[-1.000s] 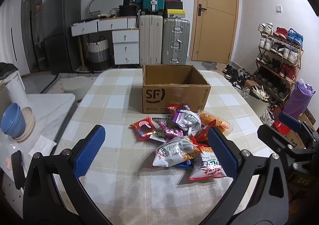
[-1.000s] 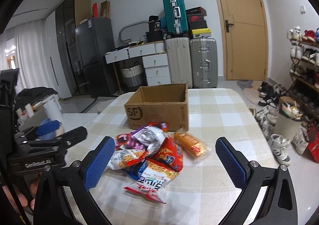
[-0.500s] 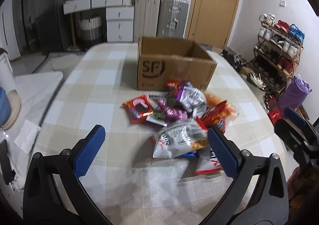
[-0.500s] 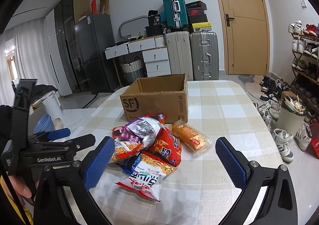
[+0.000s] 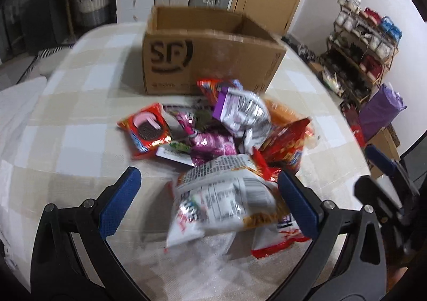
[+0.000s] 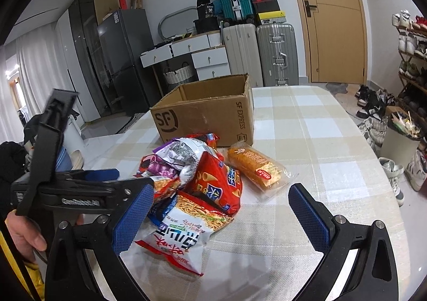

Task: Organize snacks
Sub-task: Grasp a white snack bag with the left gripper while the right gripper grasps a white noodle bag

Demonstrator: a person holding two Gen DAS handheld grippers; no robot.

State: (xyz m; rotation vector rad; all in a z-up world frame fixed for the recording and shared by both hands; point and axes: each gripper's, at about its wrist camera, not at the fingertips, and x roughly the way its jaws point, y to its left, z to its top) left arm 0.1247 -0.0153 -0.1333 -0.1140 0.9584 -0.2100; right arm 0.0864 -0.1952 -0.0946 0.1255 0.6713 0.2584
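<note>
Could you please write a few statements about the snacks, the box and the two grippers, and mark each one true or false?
1. The brown cardboard box is open at the top. True.
2. The left gripper is shut on a packet. False: its jaws are open, either side of the white crinkled snack bag, not closed on it.
3. The orange cracker packet in clear wrap lies inside the box. False: it lies on the checked tablecloth in front of the box.
4. The right gripper is open and empty. True.
5. The red packet picturing a dark round cookie lies at the pile's left edge in the left wrist view. True.
</note>
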